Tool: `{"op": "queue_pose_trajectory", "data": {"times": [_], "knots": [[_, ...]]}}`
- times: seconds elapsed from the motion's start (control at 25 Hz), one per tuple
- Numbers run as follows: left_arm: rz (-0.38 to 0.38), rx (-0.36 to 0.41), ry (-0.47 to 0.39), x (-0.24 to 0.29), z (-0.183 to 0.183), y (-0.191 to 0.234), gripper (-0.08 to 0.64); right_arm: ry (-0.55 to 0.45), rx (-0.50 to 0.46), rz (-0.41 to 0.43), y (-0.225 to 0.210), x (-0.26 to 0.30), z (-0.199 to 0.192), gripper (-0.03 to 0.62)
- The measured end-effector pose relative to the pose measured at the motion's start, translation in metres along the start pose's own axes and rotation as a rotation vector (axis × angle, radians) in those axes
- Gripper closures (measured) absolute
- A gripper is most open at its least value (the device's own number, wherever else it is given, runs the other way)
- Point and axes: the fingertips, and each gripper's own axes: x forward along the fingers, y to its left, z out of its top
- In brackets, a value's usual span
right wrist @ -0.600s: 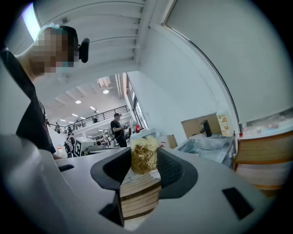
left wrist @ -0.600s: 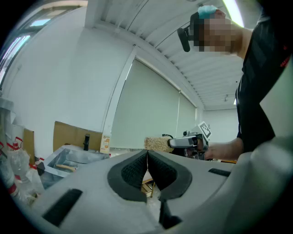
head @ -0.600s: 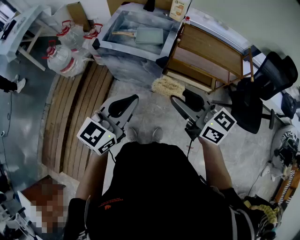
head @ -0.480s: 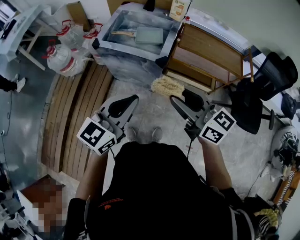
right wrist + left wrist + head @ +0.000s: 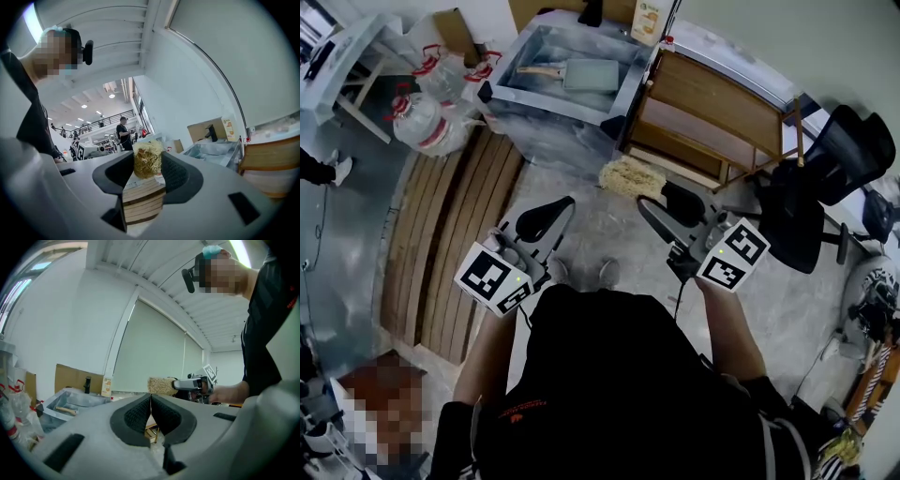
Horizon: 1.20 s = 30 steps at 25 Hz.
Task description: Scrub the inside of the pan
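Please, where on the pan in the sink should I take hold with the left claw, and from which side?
Probably the wooden handle: it juts from the pan toward the head view's left, free inside the sink. Come from above with the left claw, closing across the handle. That claw is shut and empty, so open it first; the right claw holds the scrubber.

We read no words or numbers. The orange print (image 5: 517,410) on the black shirt (image 5: 609,375) and the label of the small pale carton (image 5: 651,19) are too small. The white cube (image 5: 493,278) of the left gripper (image 5: 567,202) and the white cube (image 5: 733,254) of the right gripper (image 5: 645,203) show only black square patterns.
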Motion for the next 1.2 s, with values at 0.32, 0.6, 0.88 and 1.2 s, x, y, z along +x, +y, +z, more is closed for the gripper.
{"op": "queue_pose_trajectory", "data": {"times": [0.32,0.6,0.88,1.2], "knots": [[0.040,0.013,0.009,0.011,-0.003,-0.018,0.540,0.002,0.003,0.025,-0.011,-0.024,0.001,0.410],[0.055,0.011,0.025,0.015,-0.008,-0.020,0.540,-0.011,0.017,0.034,-0.019,-0.026,0.001,0.410],[0.059,0.010,0.016,0.027,-0.007,-0.002,0.540,0.004,0.019,0.023,-0.038,-0.018,0.000,0.410],[0.063,-0.013,0.004,0.053,-0.008,0.052,0.540,0.023,0.021,0.014,-0.079,0.017,0.009,0.410]]}}
